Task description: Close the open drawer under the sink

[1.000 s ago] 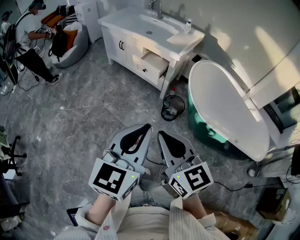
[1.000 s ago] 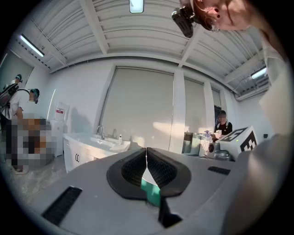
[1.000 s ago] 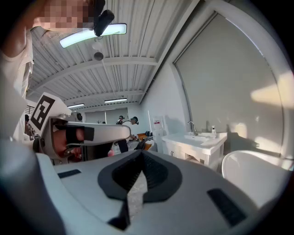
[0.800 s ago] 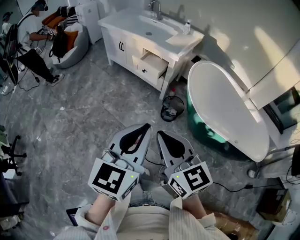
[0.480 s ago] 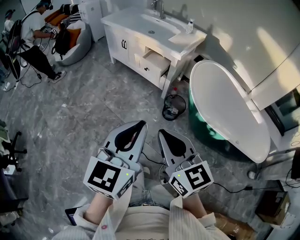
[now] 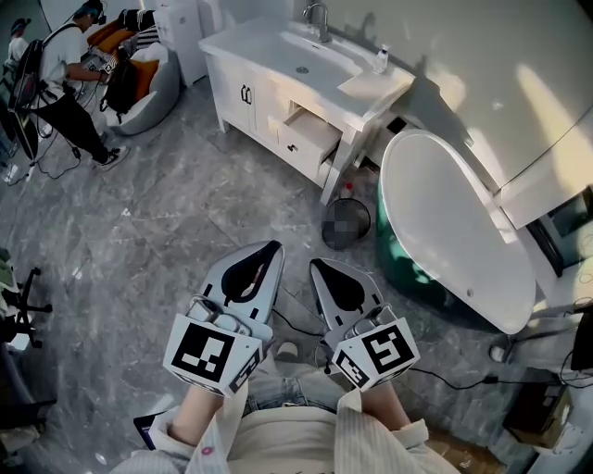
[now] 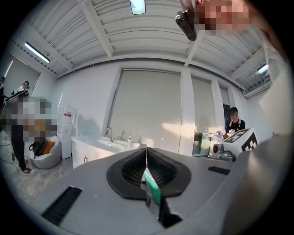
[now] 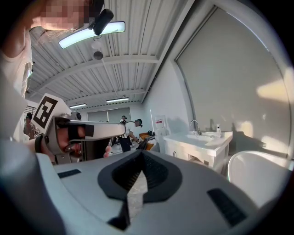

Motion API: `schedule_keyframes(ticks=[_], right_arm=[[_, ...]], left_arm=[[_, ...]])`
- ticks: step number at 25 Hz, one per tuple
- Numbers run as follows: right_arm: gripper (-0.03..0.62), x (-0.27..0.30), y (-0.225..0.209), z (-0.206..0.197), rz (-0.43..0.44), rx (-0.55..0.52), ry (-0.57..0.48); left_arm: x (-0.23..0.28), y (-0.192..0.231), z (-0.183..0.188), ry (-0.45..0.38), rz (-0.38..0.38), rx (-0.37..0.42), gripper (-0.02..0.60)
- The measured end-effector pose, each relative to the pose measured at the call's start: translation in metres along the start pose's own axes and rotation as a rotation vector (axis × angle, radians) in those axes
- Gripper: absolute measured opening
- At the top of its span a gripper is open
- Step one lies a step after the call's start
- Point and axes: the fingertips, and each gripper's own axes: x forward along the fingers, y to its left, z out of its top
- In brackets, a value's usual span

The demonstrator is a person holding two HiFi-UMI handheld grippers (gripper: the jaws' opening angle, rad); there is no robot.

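Note:
The white vanity (image 6: 262, 91) stands far ahead on the grey floor, with a sink basin (image 6: 310, 50) and a faucet (image 6: 318, 17) on top. Its upper right drawer (image 6: 312, 129) is pulled out. Both grippers hang close to my body, well short of it. My left gripper (image 6: 275, 245) is shut with nothing in it, its jaws pressed together (image 7: 146, 150). My right gripper (image 6: 314, 264) is shut and empty as well (image 8: 141, 152). The vanity shows small in the left gripper view (image 7: 98, 148) and in the right gripper view (image 8: 202, 143).
A white bathtub (image 6: 454, 231) with a teal underside lies right of the vanity, and a small round bin (image 6: 345, 222) sits on the floor before it. A person (image 6: 57, 69) stands at far left by a bean bag (image 6: 146, 79). A cable (image 6: 435, 375) runs along the floor at right.
My left gripper has drifted a little to the left and down. The view has shifted slightly, so the vanity sits a bit further right. Both grippers stay shut.

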Motion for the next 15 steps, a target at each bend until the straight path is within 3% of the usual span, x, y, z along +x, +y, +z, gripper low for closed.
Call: schedule_keyframes(ticks=[15], right_arm=[[0.009, 0.169, -0.079, 0.029, -0.104, 0.030, 0.024]], left_arm=[[0.132, 0.133, 0.030, 0.028, -0.127, 0.029, 0.018]])
